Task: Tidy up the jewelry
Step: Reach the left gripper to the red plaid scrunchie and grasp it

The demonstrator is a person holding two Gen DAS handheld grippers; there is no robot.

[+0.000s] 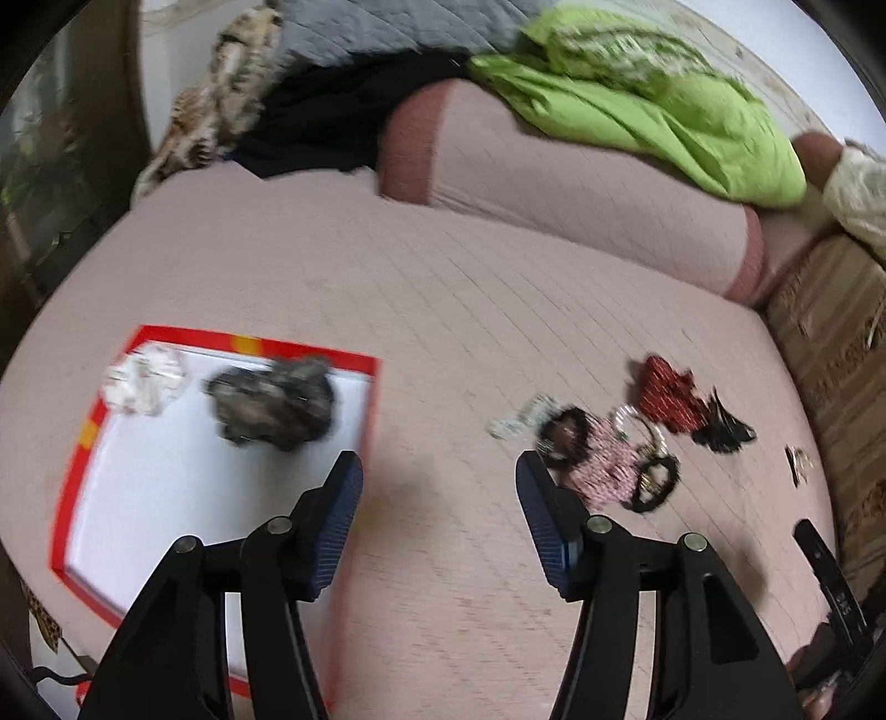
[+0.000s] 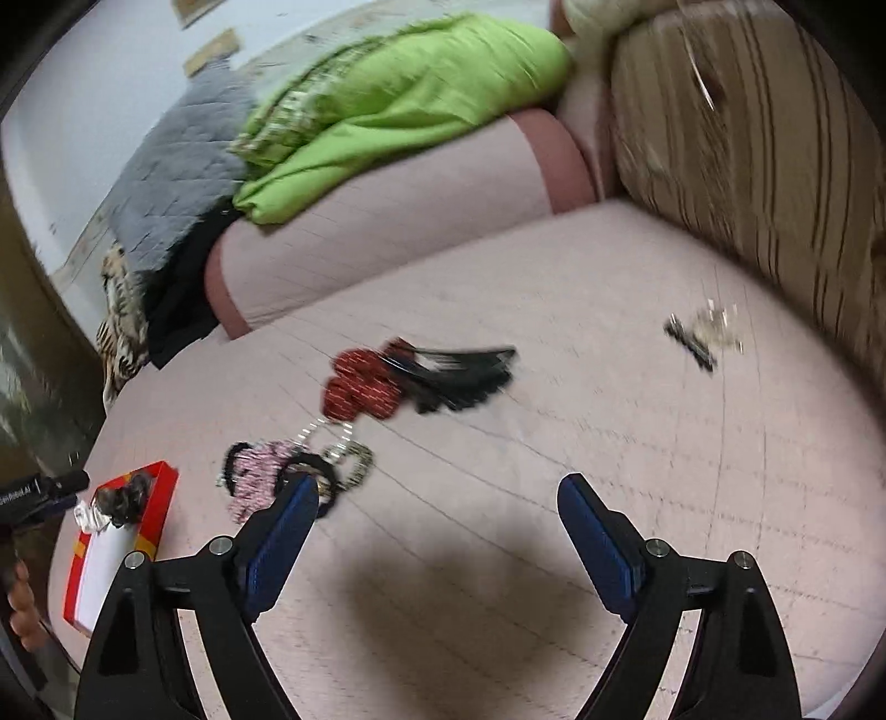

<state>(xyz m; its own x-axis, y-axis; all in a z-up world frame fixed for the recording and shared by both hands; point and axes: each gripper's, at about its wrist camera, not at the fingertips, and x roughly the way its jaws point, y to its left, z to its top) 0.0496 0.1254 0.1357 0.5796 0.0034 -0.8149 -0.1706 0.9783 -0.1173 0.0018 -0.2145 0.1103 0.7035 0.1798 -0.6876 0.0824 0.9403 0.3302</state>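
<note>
A red-rimmed white box (image 1: 138, 471) lies on the pink bed at left, holding a white piece (image 1: 145, 379) and a dark piece (image 1: 274, 401). It also shows in the right wrist view (image 2: 160, 498). A loose pile of jewelry lies to the right: a red piece (image 1: 667, 393), a black fringed piece (image 1: 722, 429), a pink beaded piece (image 1: 606, 459), black rings (image 1: 656, 482). My left gripper (image 1: 440, 471) is open and empty above the bed between box and pile. My right gripper (image 2: 437, 493) is open and empty just right of the pile (image 2: 288, 471). A small clip (image 2: 700, 338) lies apart.
A pink bolster (image 1: 554, 177) lies across the back with a green blanket (image 1: 653, 105), a grey quilt (image 1: 387, 27) and black cloth on it. A striped brown headboard (image 2: 747, 166) stands at the right.
</note>
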